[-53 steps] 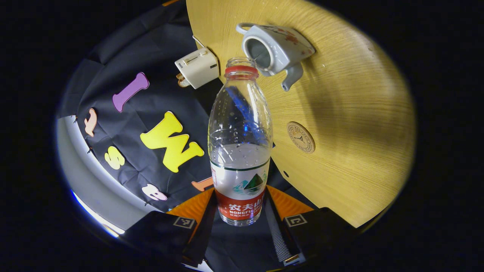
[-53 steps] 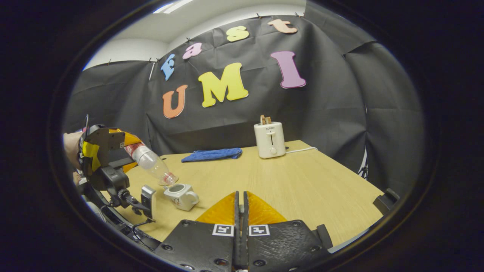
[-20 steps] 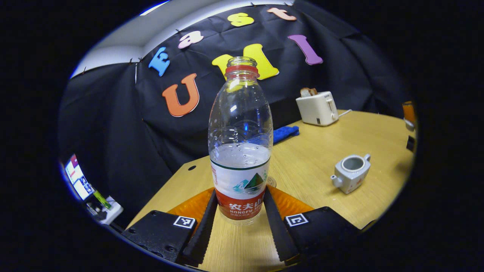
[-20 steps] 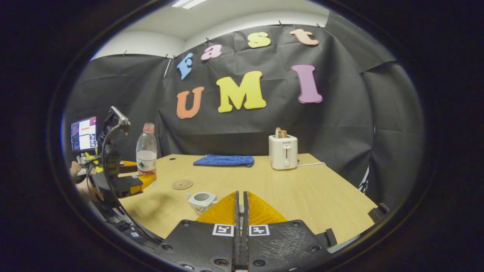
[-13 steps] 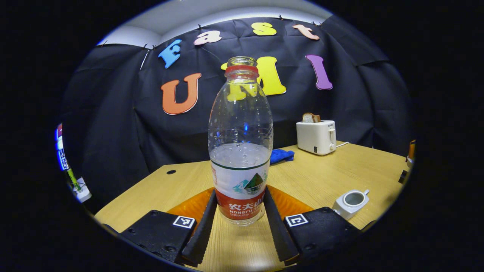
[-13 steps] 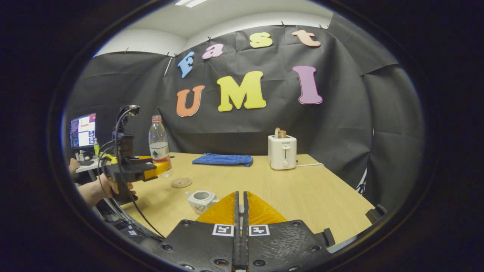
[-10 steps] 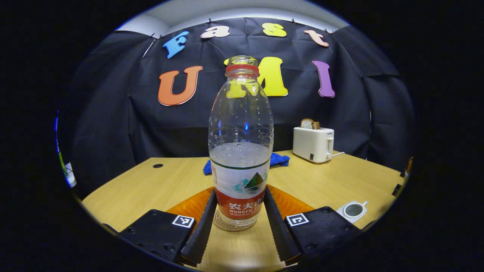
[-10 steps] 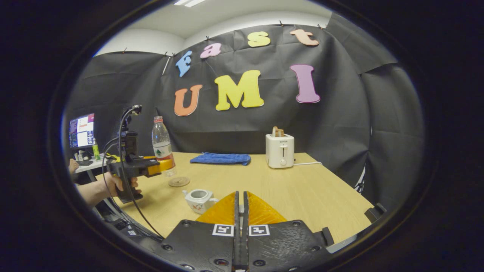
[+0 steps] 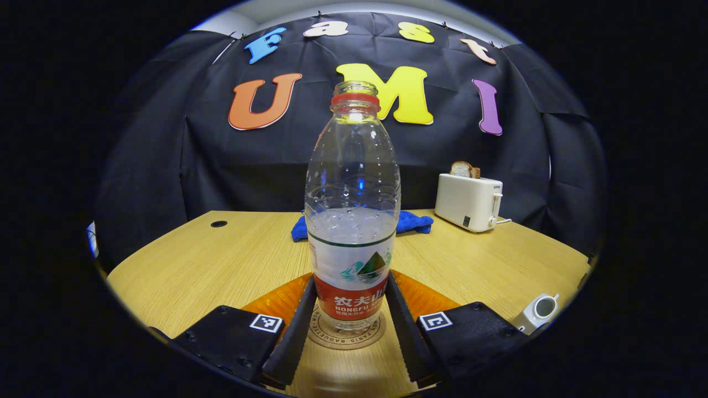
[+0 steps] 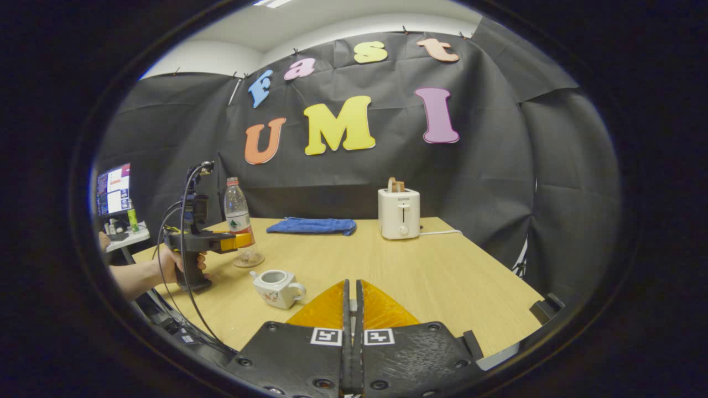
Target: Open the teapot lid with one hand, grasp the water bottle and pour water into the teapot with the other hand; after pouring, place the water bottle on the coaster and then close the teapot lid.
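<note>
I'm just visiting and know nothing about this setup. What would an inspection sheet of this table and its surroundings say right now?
Surface: wooden table, bare in the middle.
Job's things: water bottle upright over the coaster, uncapped, part full; teapot open.
Clutter: toaster holding bread; blue cloth.
Grippers: left gripper clamps the bottle; right gripper shut, whether it holds the lid cannot be told.
Cables: toaster cord; wires on the left gripper.
Surroundings: monitor beside the booth.

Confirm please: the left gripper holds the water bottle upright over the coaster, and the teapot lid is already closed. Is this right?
Not quite. The teapot is open, with no lid on it, as the right gripper view shows. The left gripper does hold the water bottle upright over the coaster.
</note>
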Action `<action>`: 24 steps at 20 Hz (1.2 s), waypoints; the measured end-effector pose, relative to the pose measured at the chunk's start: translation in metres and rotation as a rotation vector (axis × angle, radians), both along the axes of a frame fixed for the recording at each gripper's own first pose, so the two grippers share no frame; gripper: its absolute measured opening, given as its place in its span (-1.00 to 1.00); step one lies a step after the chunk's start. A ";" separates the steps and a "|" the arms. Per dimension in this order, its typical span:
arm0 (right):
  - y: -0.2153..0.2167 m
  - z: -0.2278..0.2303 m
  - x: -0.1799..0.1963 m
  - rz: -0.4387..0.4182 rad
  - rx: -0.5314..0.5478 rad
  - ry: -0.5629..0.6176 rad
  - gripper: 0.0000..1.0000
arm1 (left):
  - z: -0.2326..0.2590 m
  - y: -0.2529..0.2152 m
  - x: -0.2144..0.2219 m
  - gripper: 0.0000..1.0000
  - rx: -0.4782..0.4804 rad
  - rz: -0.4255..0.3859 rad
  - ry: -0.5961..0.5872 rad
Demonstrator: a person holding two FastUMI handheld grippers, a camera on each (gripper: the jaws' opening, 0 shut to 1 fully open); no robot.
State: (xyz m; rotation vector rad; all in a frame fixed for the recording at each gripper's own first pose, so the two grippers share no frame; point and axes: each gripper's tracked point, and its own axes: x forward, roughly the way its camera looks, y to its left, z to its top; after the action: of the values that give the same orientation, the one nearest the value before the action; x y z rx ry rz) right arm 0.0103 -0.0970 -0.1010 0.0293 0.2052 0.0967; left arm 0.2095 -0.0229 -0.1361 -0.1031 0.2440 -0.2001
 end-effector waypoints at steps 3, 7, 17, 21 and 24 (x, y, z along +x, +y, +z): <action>0.003 -0.003 0.001 0.006 -0.003 0.006 -1.00 | -0.009 0.002 -0.001 0.54 0.004 0.000 0.030; 0.006 -0.004 0.002 0.010 -0.005 0.010 -1.00 | -0.009 0.004 -0.002 0.66 0.002 0.001 0.040; 0.011 -0.002 0.000 0.018 -0.004 0.005 -1.00 | -0.005 0.006 -0.015 0.99 -0.010 -0.002 0.054; 0.025 0.003 0.002 0.043 -0.002 -0.006 -1.00 | -0.005 0.018 -0.043 1.00 -0.028 0.024 0.099; 0.041 0.009 0.010 0.075 -0.001 -0.013 -1.00 | 0.008 0.034 -0.070 0.99 -0.047 0.062 0.079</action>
State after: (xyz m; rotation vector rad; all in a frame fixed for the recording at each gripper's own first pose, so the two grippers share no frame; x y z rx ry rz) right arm 0.0203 -0.0560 -0.0915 0.0204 0.1929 0.1715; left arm 0.1394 0.0110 -0.1281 -0.1656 0.3141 -0.1401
